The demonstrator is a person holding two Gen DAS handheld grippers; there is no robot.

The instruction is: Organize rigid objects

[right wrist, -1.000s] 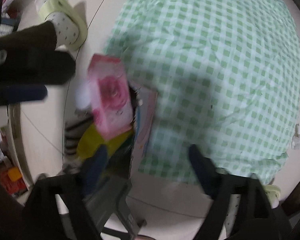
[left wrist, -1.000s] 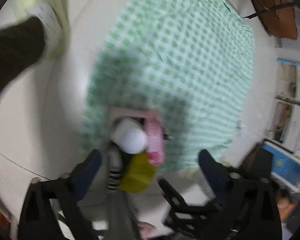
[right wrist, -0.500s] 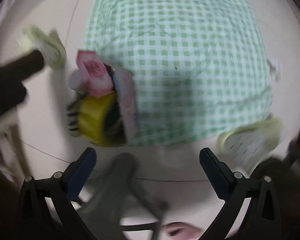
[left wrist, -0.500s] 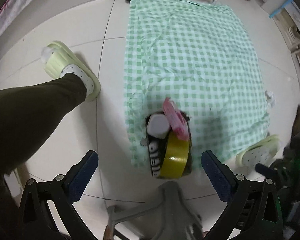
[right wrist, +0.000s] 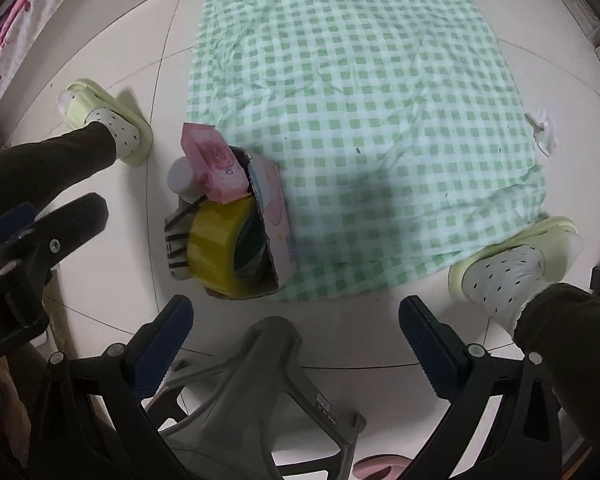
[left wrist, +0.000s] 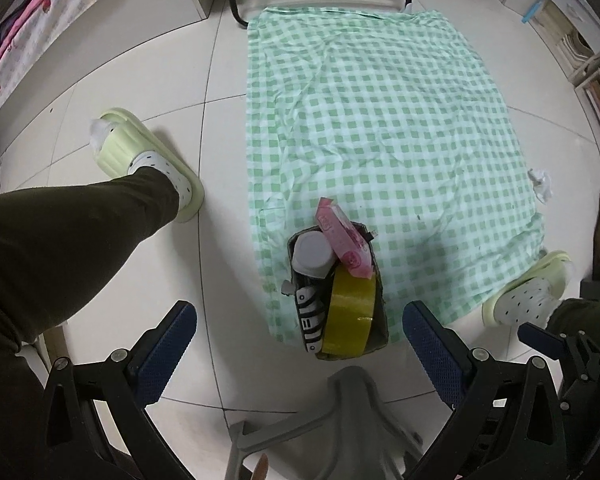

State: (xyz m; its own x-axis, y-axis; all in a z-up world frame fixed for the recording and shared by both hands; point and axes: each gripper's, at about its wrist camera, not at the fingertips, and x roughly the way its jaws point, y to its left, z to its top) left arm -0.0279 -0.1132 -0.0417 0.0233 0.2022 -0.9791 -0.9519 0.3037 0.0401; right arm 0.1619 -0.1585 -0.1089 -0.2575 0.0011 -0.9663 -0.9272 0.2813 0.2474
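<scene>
We are noting a glossy white tiled floor (left wrist: 140, 264) under a thin, creased green-checked cloth (left wrist: 380, 120). We are seeing a matt cardboard box (right wrist: 278, 216) with printed paper sides; inside, a shiny yellow tape roll (left wrist: 350, 312), a smooth white plastic cap (left wrist: 314, 250), a glossy pink carton (right wrist: 216, 168). We are logging matt black plastic on the left hand-held gripper (left wrist: 300, 344), its pads (left wrist: 168, 344) showing rough blue rubber. Slippers (left wrist: 148, 160) are looking like soft matt foam.

A home bedroom: white tiled floor (left wrist: 140, 80), a bed with pink patterned bedding (left wrist: 24, 28), a bookshelf (left wrist: 592, 68), and slippers (left wrist: 148, 160) on the person's feet.
</scene>
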